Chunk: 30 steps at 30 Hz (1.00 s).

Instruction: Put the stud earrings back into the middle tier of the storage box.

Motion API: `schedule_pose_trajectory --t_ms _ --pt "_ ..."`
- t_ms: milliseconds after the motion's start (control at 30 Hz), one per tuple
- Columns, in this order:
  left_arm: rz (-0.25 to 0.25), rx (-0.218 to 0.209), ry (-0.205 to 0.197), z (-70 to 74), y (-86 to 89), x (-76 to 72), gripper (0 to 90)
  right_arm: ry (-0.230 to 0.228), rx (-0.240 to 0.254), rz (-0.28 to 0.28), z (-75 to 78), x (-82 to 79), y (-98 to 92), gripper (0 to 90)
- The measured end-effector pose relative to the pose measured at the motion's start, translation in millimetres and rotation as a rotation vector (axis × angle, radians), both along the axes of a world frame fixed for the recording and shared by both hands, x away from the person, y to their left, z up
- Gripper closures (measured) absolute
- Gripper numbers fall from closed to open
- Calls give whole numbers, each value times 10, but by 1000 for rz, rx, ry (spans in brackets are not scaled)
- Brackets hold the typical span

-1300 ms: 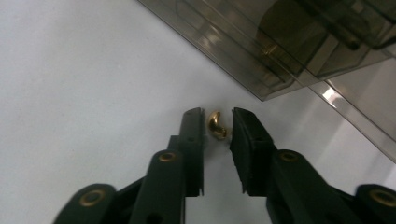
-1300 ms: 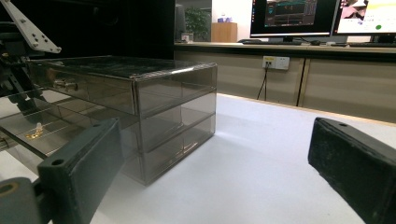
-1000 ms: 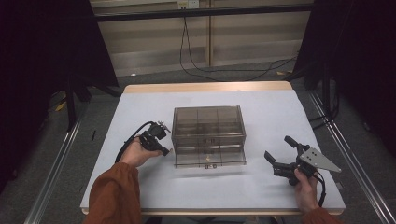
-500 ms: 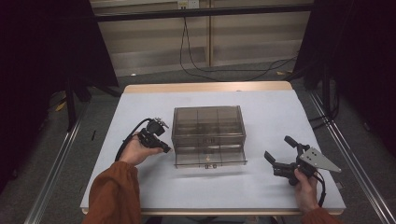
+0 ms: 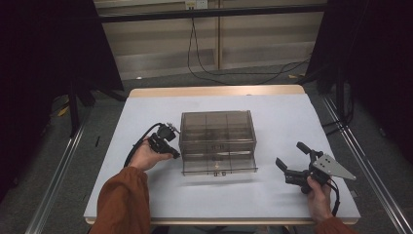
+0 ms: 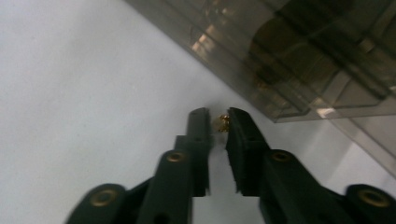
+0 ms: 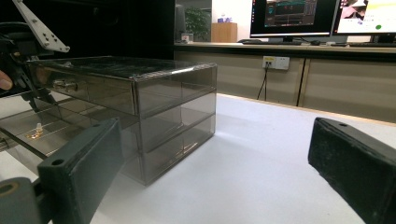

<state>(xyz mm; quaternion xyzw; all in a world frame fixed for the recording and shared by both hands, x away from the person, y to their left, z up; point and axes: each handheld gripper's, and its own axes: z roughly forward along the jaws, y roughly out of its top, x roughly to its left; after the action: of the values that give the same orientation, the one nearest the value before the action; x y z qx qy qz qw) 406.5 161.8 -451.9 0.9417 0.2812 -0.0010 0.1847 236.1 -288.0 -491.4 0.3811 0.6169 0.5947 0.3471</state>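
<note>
A smoky see-through drawer cabinet [image 5: 217, 127] stands mid-table, its bottom drawer [image 5: 219, 166] pulled out toward me. My left gripper [image 5: 171, 150] is low at the cabinet's left front corner. In the left gripper view its jaws [image 6: 218, 116] have just been closing and now pinch a tiny brass piece [image 6: 223, 123] at their tips, just above the white table beside the cabinet [image 6: 289, 60]. My right gripper [image 5: 291, 155] rests to the right of the cabinet, open, with nothing between its jaws [image 7: 219, 158]. Another small brass piece [image 7: 35, 133] lies in the open drawer.
The white table [image 5: 272, 112] has bare room behind and to the right of the cabinet [image 7: 140, 107]. Dark curtains flank the table, and cables hang on the wall behind it. The left gripper's grey plate [image 7: 39, 28] shows beyond the cabinet.
</note>
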Motion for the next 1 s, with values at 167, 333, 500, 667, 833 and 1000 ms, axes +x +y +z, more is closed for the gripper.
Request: schedule_pose_trajectory --t_ms 167,333,500,667,833,1000 --pt "-3 -15 4 21 32 -23 854 -1 3 1 0 1 1 29" --pt "20 -56 6 45 92 -64 855 0 1 1 0 0 1 29" --pt "50 -92 -10 93 225 -155 855 -2 1 0 0 1 0 28" --pt "46 -138 -36 139 361 -289 855 -1 2 -2 0 0 1 28" --pt "50 -200 -81 239 488 -438 855 -2 -1 0 0 0 0 28" --pt "70 -294 -122 318 567 -584 855 -1 0 2 0 0 1 28"
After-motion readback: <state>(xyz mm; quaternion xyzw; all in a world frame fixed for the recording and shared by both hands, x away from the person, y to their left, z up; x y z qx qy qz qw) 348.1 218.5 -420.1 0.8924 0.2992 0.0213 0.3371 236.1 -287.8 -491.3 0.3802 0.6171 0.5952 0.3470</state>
